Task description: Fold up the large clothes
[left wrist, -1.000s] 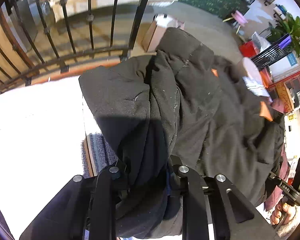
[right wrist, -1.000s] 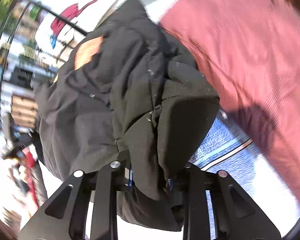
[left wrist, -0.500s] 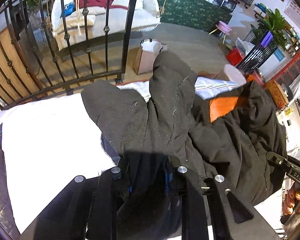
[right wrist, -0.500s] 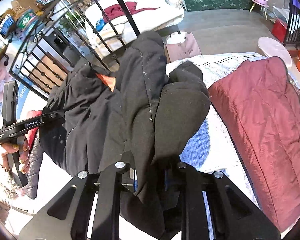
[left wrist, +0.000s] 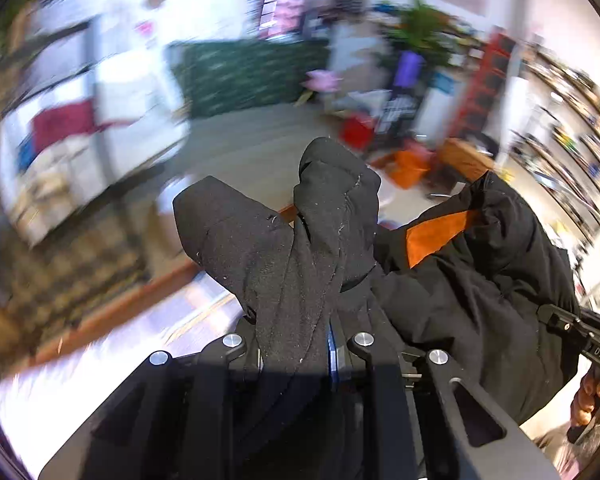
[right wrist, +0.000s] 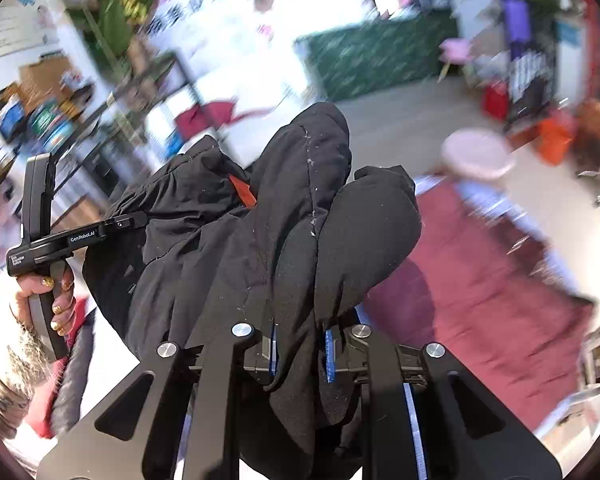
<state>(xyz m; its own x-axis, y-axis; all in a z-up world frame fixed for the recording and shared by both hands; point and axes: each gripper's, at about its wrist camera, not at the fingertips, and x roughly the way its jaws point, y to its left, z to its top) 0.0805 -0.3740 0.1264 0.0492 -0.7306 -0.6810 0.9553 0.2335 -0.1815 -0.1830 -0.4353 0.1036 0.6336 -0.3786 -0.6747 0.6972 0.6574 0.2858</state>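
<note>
Lifting the black jacket (left wrist: 460,280) clear of the bed (right wrist: 480,280): best done level, both corners at one height, pulled apart so the body hangs flat, without a twist. Left gripper (left wrist: 296,350) clamped on a bunched black fold, right gripper (right wrist: 300,350) likewise pinching thick cloth between blue pads (right wrist: 329,354). Garment slung between the two, draped forward over both sets of fingers, off the maroon quilt (right wrist: 500,300) below.

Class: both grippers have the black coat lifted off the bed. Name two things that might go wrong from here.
1. Each gripper, left and right, pinches only a bunched fold of the coat; the bulk hanging between them may slip out.
2. The maroon quilt lies below; setting the coat down could snag or cover it.
</note>
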